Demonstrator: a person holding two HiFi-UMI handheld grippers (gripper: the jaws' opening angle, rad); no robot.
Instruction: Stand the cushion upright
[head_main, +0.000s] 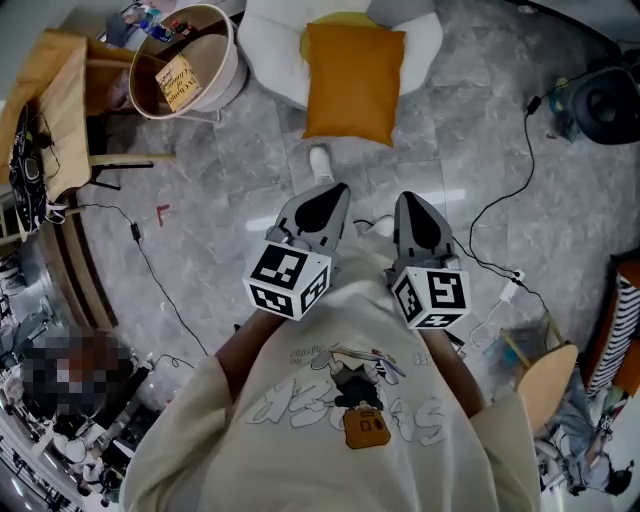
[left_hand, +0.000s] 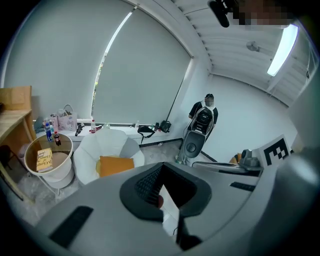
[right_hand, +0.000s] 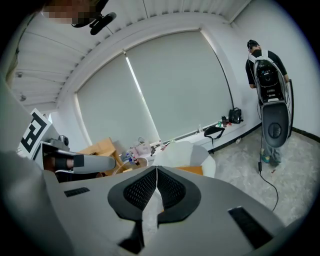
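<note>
The grey floor (head_main: 200, 230) takes up most of the head view, with cables trailing across it. At its far side sits a white shell chair (head_main: 270, 45), and the orange cushion (head_main: 352, 82) lies on the seat, its near edge hanging over the front rim. From the left gripper view it looks laid down on the seat rather than propped against the backrest, so the task reads as not yet begun.

Both tools are well apart from the chair, held close to the person's chest. The left gripper (head_main: 335, 190) has its jaws pressed together with nothing between them, and the right gripper (head_main: 410, 198) is likewise closed and empty, its pads meeting in 1 thin line.

All of the work is left: reach the chair, open the 2 grippers, take hold of the cushion and set it on edge against the backrest.
</note>
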